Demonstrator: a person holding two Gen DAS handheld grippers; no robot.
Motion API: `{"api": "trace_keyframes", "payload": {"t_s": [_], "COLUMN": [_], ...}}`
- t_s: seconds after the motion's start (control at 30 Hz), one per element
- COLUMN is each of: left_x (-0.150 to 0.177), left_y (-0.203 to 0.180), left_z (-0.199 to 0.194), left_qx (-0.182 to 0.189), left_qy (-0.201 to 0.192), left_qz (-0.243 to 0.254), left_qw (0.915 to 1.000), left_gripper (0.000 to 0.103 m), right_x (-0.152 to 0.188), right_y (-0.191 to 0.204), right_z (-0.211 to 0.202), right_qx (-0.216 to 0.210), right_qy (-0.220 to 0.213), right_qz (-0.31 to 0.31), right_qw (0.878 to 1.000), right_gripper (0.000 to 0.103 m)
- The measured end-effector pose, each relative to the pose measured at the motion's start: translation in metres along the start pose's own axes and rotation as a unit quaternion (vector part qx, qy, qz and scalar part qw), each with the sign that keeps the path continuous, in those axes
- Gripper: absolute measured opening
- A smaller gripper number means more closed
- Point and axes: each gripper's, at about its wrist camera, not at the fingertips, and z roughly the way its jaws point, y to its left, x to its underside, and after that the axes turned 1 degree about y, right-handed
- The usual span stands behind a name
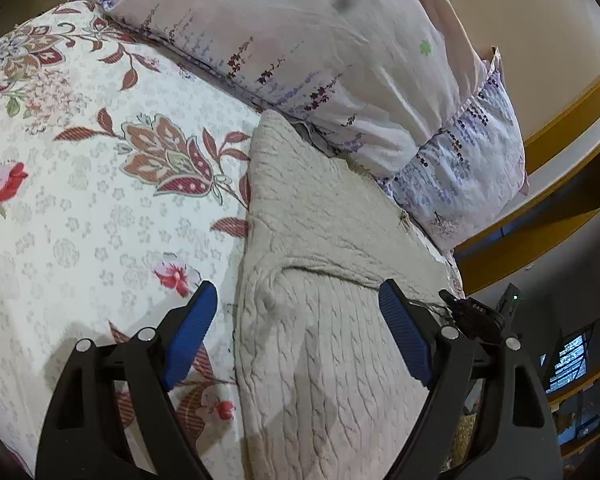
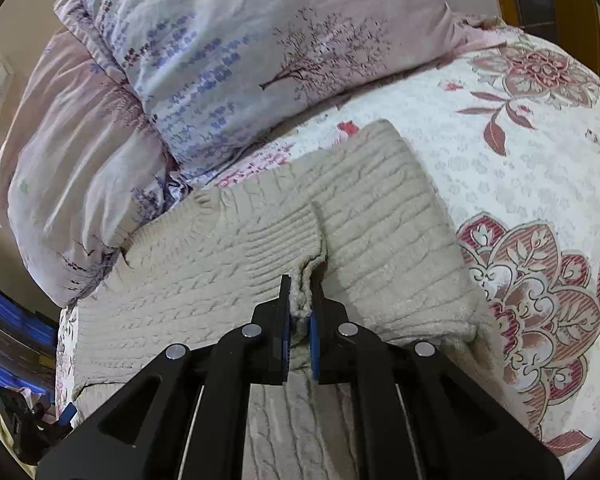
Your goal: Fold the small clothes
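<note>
Right gripper [image 2: 300, 300] fingers pinch the beige knit sweater [image 2: 228, 280]; left gripper [image 1: 296, 320] fingers spread wide above it

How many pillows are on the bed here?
2. A pale pink one lies at the head of the bed; a lavender-print one lies stacked on it. Others may be hidden out of frame.

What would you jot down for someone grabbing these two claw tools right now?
Right gripper: jaws shut on a pinched ridge of the beige knit sweater.
Left gripper: jaws open over the sweater's edge, holding nothing.
The sweater lies on the floral bedspread, beside the lilac pillows.
Done: it looks partly folded, one layer overlapping another.
Left: carry the pinched part over, finish the fold, flatten it.
</note>
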Motion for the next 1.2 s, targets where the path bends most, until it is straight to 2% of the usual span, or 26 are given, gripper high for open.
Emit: {"api": "trace_keyframes", "payload": {"t_s": [0.1,0.17,0.2,0.23,0.27,0.43,0.57,0.73,0.83,1.03,1.13,1.2], "left_x": [0.003,0.008,0.01,0.013,0.017,0.036,0.054,0.078,0.095,0.123,0.135,0.143], "left_y": [0.001,0.001,0.0,0.0,0.0,0.002,-0.003,-0.011,-0.014,-0.018,-0.019,-0.021], "left_z": [0.0,-0.002,-0.004,-0.007,-0.009,-0.015,-0.022,-0.031,-0.036,-0.049,-0.049,-0.047], "left_qx": [0.003,0.007,0.009,0.011,0.012,0.024,0.033,0.047,0.07,0.101,0.125,0.12], "left_qy": [0.005,0.009,0.01,0.011,0.013,0.029,0.034,0.041,0.053,0.07,0.104,0.118], "left_qz": [-0.003,-0.001,0.001,0.003,0.005,-0.003,0.003,0.008,0.005,0.003,-0.007,0.001], "left_qw": [1.0,0.9999,0.9999,0.9999,0.9998,0.9993,0.9989,0.998,0.9961,0.9924,0.9866,0.9858], "left_gripper": [0.083,0.083,0.083,0.083,0.083,0.081,0.075,0.065,0.056,0.049,0.047,0.046], "right_x": [-0.001,0.0,0.001,0.002,0.004,0.024,0.06,0.096,0.116,0.149,0.162,0.165], "right_y": [-0.002,-0.002,-0.004,-0.006,-0.01,-0.039,-0.069,-0.091,-0.1,-0.108,-0.108,-0.107], "right_z": [0.0,-0.011,-0.021,-0.03,-0.041,-0.083,-0.107,-0.116,-0.115,-0.115,-0.118,-0.121], "right_qx": [0.004,-0.001,-0.008,-0.016,-0.025,-0.049,-0.048,-0.064,-0.101,-0.193,-0.22,-0.23], "right_qy": [0.008,0.012,0.007,0.002,-0.004,0.009,0.027,0.058,0.078,0.109,0.114,0.118], "right_qz": [-0.01,-0.014,-0.014,-0.016,-0.02,-0.027,-0.019,-0.003,0.008,0.027,0.022,0.018], "right_qw": [1.0,1.0,1.0,1.0,0.999,0.998,0.998,0.996,0.992,0.975,0.969,0.966], "right_gripper": [0.01,0.028,0.047,0.061,0.063,0.063,0.06,0.043,0.035,0.026,0.026,0.026]}}
